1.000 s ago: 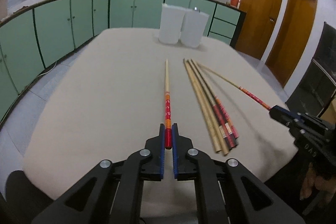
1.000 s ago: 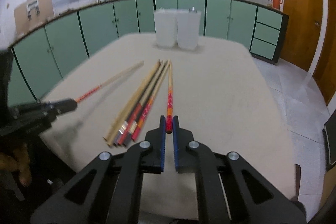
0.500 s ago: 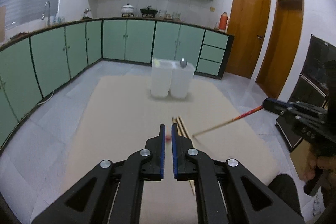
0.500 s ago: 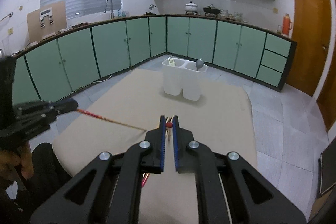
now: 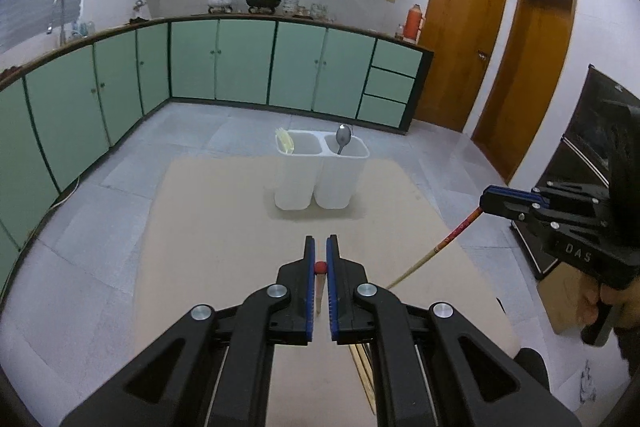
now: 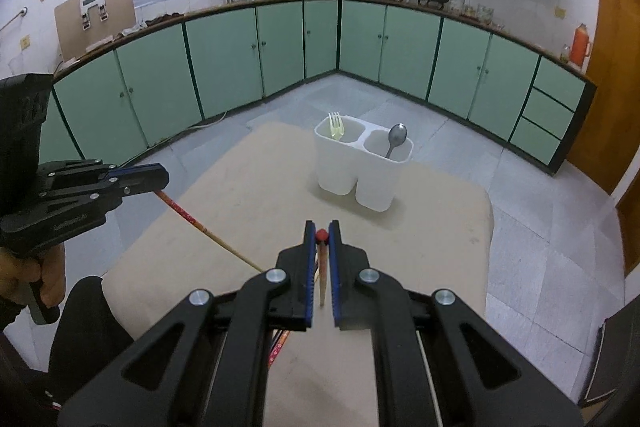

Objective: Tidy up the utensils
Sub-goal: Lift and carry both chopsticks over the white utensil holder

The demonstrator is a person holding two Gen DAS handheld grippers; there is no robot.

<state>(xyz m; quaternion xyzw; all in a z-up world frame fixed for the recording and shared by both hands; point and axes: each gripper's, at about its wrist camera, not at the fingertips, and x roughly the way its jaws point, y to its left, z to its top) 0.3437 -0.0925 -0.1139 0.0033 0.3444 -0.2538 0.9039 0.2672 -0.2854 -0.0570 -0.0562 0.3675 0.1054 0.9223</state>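
Clamping one chopstick apiece by its red end, both tongs sit at bottom centre of their own views: left gripper, right gripper with its chopstick. Beyond, mid-frame on the beige table, stands a white two-cup holder containing a fork and spoon; more chopsticks lie low in frame.

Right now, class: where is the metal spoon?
In both wrist views the spoon stands bowl-up in the right compartment of the white holder, beside the compartment holding the yellow fork.
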